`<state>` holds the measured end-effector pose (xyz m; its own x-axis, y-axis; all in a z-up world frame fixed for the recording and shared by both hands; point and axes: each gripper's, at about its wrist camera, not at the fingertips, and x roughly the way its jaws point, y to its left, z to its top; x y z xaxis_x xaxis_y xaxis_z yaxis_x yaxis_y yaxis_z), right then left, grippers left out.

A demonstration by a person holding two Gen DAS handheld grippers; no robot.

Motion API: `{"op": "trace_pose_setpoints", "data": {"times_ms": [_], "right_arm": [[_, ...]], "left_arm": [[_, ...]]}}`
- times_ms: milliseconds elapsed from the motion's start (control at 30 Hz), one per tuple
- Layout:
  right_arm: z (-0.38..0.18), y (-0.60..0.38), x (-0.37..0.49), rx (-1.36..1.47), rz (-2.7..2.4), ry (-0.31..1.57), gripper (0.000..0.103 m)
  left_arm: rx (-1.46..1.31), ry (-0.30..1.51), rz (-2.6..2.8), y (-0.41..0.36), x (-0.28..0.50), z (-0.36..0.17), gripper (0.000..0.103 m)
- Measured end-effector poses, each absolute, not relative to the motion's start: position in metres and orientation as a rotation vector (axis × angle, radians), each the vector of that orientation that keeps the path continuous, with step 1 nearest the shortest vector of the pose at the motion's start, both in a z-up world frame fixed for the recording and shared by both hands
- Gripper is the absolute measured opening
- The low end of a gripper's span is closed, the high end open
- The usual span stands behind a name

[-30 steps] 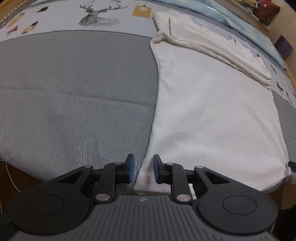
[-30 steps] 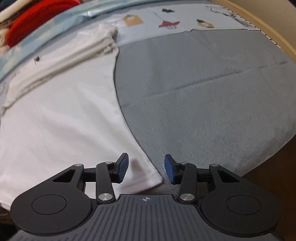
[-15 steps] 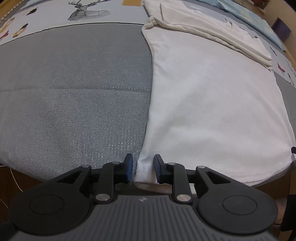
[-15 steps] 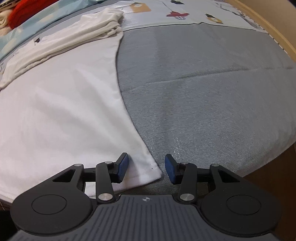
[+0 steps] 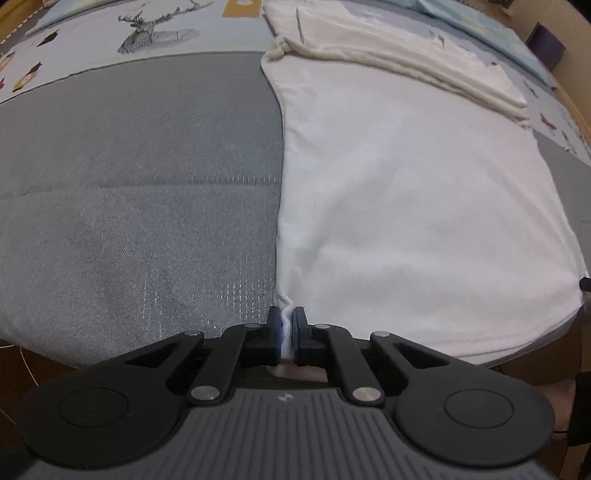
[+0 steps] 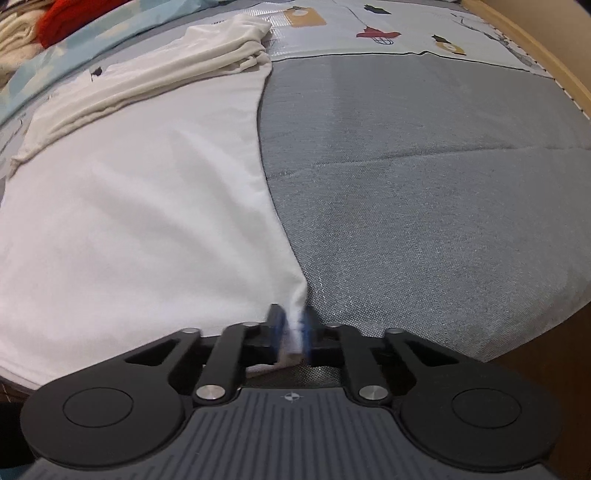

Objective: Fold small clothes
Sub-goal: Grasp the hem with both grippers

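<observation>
A white garment (image 5: 406, 192) lies flat on a grey mat (image 5: 129, 166), with its far part bunched into folds (image 5: 388, 48). My left gripper (image 5: 286, 328) is shut on the garment's near left corner at the mat's front edge. In the right wrist view the same garment (image 6: 129, 206) fills the left half, and my right gripper (image 6: 293, 330) is shut on its near right corner. Both corners are pinched into small ridges between the blue pads.
The grey mat (image 6: 424, 184) lies on a printed sheet (image 5: 147, 33) with a deer drawing. Red and cream clothes (image 6: 70, 16) are piled at the far left in the right wrist view. A wooden edge (image 6: 535, 40) runs along the right.
Both grippers were open around the garment's near corners; both have now closed on the cloth, pinching it up. The views have shifted slightly forward.
</observation>
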<state>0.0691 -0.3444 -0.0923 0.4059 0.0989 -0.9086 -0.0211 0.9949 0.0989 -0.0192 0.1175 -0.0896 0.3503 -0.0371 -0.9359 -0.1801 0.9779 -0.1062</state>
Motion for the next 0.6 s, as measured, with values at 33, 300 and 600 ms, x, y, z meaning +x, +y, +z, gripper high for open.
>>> {"op": "trace_pose_setpoints", "data": {"times_ms": [33,300,600], "right_arm": [[-0.089,-0.347,0.069,0.105,0.076,1.143,0.006],[-0.085,-0.364,0.068,0.222,0.054,1.166,0.009],[-0.095,-0.351,0.072,0.122,0.049,1.195,0.014]], "left_arm": [[-0.219,1.192,0.091,0.119,-0.021,-0.084,0.005],[-0.226,1.246,0.079,0.118,-0.022,-0.090,0.007],[-0.194,1.254,0.085,0.115,-0.023,-0.095,0.012]]}}
